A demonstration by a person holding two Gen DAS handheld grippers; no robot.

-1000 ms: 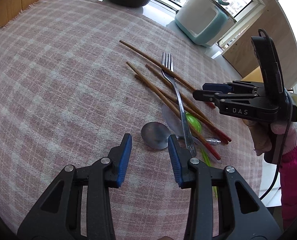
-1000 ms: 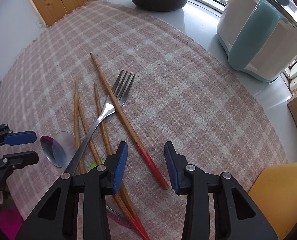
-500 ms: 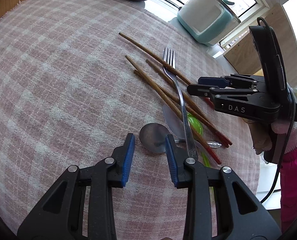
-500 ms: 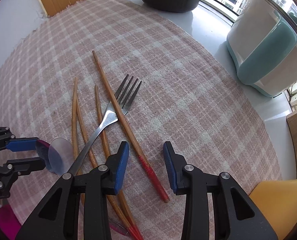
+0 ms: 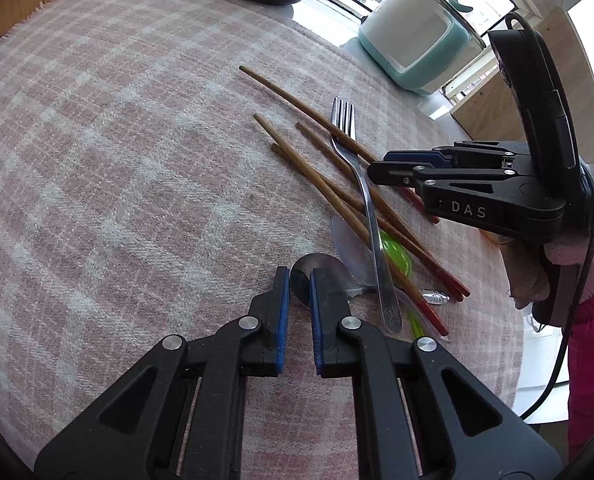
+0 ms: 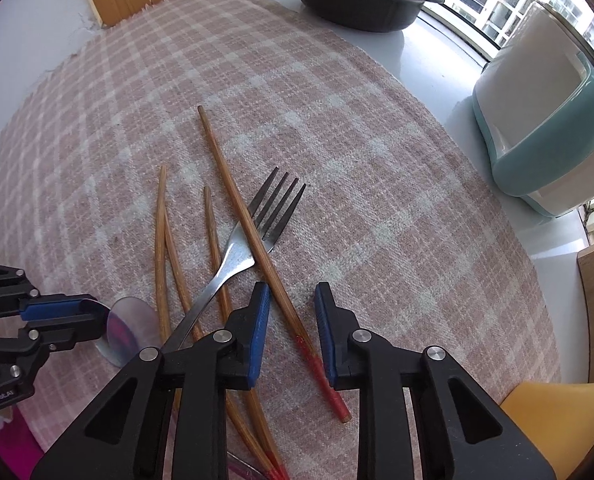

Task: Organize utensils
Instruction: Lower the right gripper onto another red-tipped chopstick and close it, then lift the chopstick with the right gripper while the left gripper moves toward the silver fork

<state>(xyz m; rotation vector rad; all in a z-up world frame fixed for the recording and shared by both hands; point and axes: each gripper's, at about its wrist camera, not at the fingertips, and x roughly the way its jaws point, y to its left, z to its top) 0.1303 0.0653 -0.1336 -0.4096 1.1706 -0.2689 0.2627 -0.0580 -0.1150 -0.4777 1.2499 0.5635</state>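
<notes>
The left claw (image 5: 296, 282) had just been closing and pinched the rim of the metal spoon (image 5: 321, 276). The right claw (image 6: 291, 304) had just been closing around a chopstick (image 6: 253, 248), with small gaps still showing.

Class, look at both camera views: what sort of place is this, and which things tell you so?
Probably a home kitchen or dining corner: a checked cloth strewn with chopsticks and a fork, a black pot by the window.

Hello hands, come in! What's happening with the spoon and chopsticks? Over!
Left gripper just closed on spoon bowl. Right gripper jaws just closing, red-tipped chopstick between, not pinched yet. That chopstick lies across the fork.
</notes>
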